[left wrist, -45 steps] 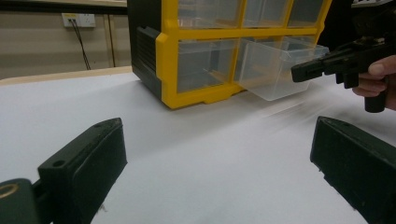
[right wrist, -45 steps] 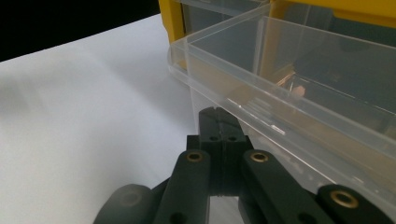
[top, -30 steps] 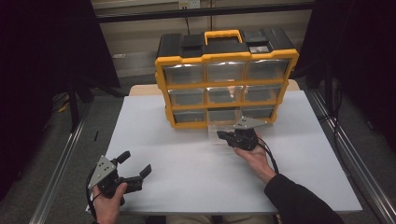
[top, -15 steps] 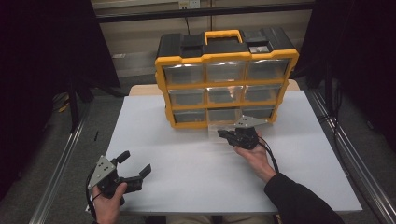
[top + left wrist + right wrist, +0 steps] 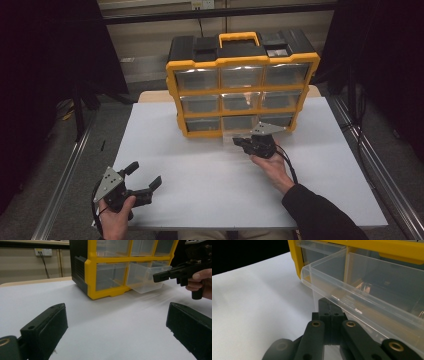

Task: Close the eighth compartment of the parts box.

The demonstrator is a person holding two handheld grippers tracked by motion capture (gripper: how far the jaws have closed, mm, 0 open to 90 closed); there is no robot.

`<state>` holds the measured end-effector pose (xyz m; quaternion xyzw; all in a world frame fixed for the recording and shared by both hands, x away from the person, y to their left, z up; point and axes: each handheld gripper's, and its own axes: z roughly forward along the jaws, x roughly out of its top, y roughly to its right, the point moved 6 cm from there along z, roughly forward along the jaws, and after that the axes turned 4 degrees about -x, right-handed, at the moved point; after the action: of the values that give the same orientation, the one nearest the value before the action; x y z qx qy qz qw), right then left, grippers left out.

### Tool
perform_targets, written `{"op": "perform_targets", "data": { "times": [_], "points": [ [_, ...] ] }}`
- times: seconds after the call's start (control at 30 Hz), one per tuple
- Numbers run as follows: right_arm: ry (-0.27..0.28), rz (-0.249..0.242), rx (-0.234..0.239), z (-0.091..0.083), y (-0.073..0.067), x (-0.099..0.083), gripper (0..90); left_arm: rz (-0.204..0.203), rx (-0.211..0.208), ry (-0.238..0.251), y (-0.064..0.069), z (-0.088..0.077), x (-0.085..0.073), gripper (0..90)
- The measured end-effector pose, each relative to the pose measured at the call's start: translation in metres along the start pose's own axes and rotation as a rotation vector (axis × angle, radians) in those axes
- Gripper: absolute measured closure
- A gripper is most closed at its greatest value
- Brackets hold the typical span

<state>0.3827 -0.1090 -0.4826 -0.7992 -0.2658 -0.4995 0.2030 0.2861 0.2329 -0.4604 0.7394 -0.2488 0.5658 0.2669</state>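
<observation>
On the white table (image 5: 200, 170), seen from the high view, stands the landmark: a yellow-framed organizer (image 5: 242, 85) with a black top, a yellow carry handle and three rows of clear plastic drawers. In front of its bottom row, the middle drawer (image 5: 235, 134) is pulled partway out, a see-through box jutting over the matte tabletop. Right at that drawer's front sits the right gripper (image 5: 245, 143), black with a grey three-cornered plate on top, held in a hand with a dark sleeve. Well in front of the organizer and off to its left, near the table's edge, the left gripper (image 5: 145, 177) hangs in the other hand, jaws spread wide, nothing between them. Over to the left gripper view: two blocky black jaws stand far apart at the bottom with bare white table between, and beyond them the organizer's glossy yellow corner, its ribbed black side, and the clear drawer (image 5: 147, 277) sticking out, slightly tilted down. The right gripper (image 5: 162, 276) reaches toward the drawer's front from the side. Now the right gripper view: its jaws are pressed together, flat black faces meeting just below the drawer's (image 5: 367, 297) rounded transparent rim, apparently pinched on its front wall, with the organizer's yellow frame just behind.
</observation>
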Motion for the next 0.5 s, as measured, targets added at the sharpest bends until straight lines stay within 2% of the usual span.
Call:
{"op": "perform_targets", "data": {
  "times": [0.5],
  "points": [
    [0.002, 0.005, -0.014, 0.0043, 0.0049, 0.0022, 90.0, 0.0, 0.0, -0.001, 0.0, 0.0001, -0.0003, 3.4]
  ]
}}
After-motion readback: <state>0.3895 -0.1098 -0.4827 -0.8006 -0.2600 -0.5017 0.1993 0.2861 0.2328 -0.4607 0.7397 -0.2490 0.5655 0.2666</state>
